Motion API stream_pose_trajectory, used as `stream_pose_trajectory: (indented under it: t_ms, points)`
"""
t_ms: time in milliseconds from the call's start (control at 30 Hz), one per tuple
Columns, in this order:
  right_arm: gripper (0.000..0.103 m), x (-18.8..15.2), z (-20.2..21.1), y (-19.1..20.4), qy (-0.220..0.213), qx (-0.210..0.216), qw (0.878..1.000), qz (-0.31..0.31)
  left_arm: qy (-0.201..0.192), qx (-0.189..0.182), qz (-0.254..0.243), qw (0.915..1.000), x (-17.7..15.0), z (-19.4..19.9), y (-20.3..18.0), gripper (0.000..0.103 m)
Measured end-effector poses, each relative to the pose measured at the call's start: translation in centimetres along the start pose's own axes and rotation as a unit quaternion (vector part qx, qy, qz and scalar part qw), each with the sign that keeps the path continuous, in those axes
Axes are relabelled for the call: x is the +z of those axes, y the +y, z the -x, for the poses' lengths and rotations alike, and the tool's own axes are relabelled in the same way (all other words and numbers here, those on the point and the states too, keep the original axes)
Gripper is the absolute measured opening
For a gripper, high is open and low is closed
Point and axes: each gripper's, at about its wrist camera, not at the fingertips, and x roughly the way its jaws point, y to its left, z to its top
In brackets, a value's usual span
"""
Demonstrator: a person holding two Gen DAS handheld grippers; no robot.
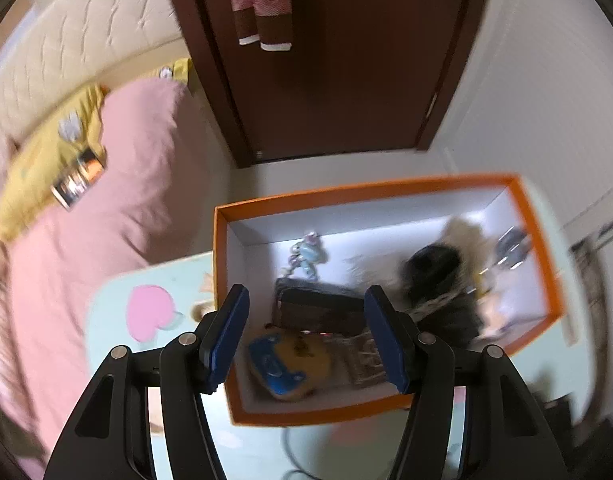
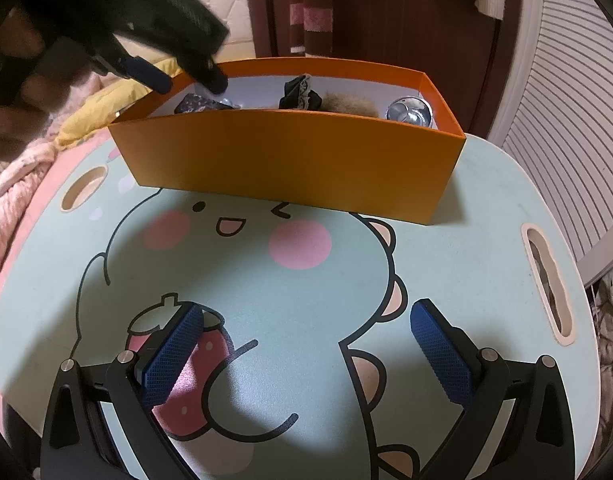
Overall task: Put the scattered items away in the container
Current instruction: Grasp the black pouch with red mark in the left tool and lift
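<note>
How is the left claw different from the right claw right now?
The left claw hangs above the orange box, while the right claw sits low over the cartoon table. The left claw's gap looks narrower; the right claw's fingers are spread wider. The left claw looks blurry in the right claw's view; the right claw looks sharp. Both are open, hold nothing and have blue pads.

The box (image 2: 290,160) sits on the bench (image 2: 486,208), well beyond the right claw (image 2: 306,356). The left claw (image 1: 306,336) hangs above the box's near end; directly below it a wallet (image 1: 318,308) lies inside, a cup (image 2: 408,111) at the far end.
</note>
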Motion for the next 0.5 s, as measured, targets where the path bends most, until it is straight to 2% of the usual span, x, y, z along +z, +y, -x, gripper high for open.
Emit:
stream_pose_trajectory:
  t_ms: [67, 400, 500]
  points:
    - [0.103, 0.0, 0.0, 0.2, 0.0, 0.001, 1.0, 0.0, 0.01, 0.015, -0.022, 0.9996, 0.0, -0.8, -0.9, 0.061]
    - [0.103, -0.2, -0.1, 1.0, -0.002, 0.004, 1.0, -0.004, 0.015, 0.03, -0.067, 0.9972, 0.1, -1.9, -3.0, 0.062]
    - [0.103, -0.2, 0.0, 0.7, -0.002, 0.006, 1.0, -0.005, 0.013, 0.029, -0.061, 0.9977, 0.3, -2.2, -2.5, 0.062]
